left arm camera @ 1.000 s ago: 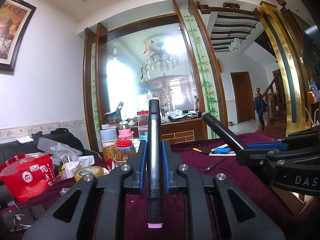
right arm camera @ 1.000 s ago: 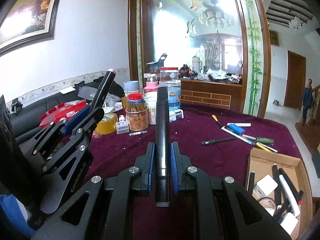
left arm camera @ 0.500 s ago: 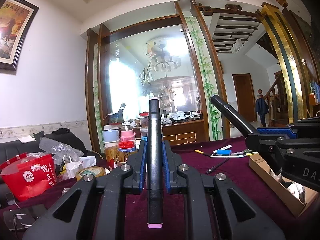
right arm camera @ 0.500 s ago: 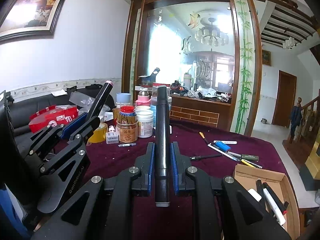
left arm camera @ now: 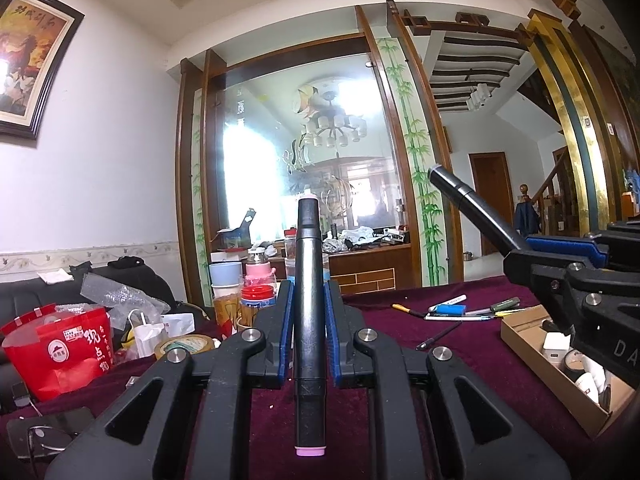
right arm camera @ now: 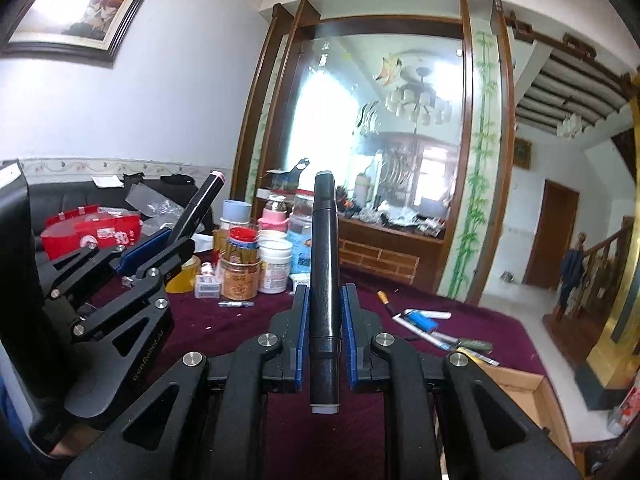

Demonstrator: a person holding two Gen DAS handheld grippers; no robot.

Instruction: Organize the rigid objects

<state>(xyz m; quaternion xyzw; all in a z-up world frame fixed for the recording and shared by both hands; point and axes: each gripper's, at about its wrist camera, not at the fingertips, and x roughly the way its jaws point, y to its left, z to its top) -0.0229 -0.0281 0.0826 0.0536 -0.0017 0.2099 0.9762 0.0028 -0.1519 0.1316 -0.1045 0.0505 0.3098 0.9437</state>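
My left gripper (left arm camera: pixel 308 300) is shut on a black marker with pink ends (left arm camera: pixel 309 312), held above the maroon table (left arm camera: pixel 460 360). My right gripper (right arm camera: pixel 325 304) is shut on a black marker with a grey end (right arm camera: pixel 325 292). The right gripper with its marker shows at the right of the left wrist view (left arm camera: pixel 560 272). The left gripper with its marker shows at the left of the right wrist view (right arm camera: pixel 152 256). A cardboard box (left arm camera: pixel 532 364) holding markers and small items lies on the table at right. Several loose pens (right arm camera: pixel 436 332) lie on the cloth beyond it.
Jars, cups and a pink bottle (right arm camera: pixel 256 264) cluster at the table's far left. A tape roll (left arm camera: pixel 184 346) and a red bag (left arm camera: pixel 60 348) lie further left. A black sofa (left arm camera: pixel 80 284) stands behind. A glass partition and a stair hall lie beyond.
Both grippers have tilted upward with their markers, so the table sits lower in both views. The right gripper's marker has risen in the left wrist view.
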